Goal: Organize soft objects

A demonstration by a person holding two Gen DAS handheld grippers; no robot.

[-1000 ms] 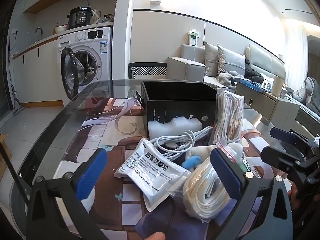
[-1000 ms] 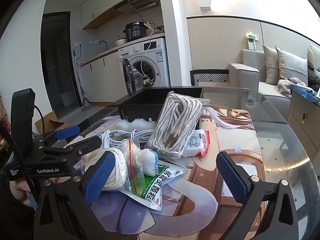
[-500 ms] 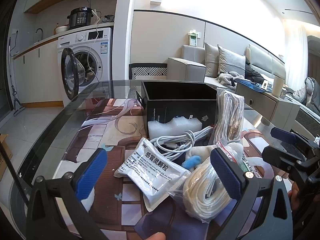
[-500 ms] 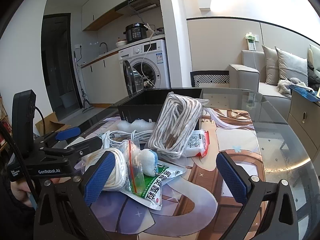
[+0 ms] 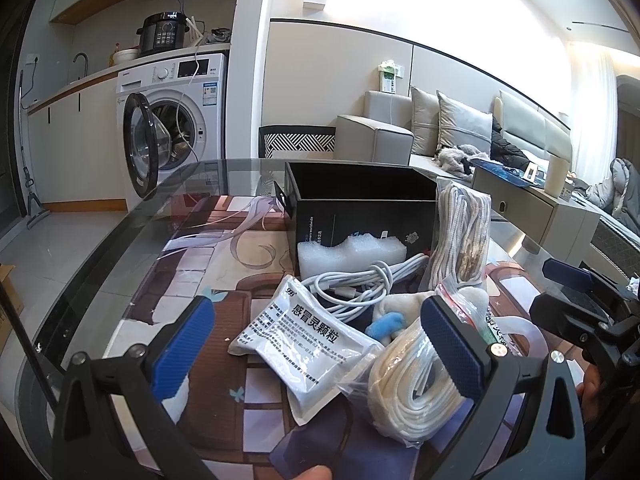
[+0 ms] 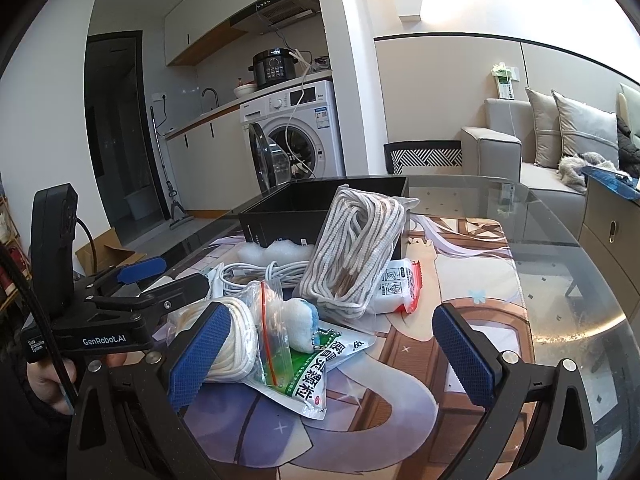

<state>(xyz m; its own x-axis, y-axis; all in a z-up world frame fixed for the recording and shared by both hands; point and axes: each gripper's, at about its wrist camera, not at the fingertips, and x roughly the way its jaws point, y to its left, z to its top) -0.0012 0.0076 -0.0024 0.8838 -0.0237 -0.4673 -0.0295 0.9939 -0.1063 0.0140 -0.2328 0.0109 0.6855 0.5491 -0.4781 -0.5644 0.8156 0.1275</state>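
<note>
While both my left claw (image 5: 318,354) and right claw (image 6: 330,354) gape wide and empty, two bagged white rope coils (image 6: 352,248) and one black cardboard box (image 5: 360,208) sit ahead.

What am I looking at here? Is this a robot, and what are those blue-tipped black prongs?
No robot: a person holds a two-finger gripper in each hand, each with a camera looking along its fingers. One picture is from the left gripper, the other from the right gripper. The blue parts are the finger pads. Both grippers are open and hold nothing. On the glass table sit a black box, a bagged rope, a white cable, a foam piece, a white packet and a bagged cord.
</note>
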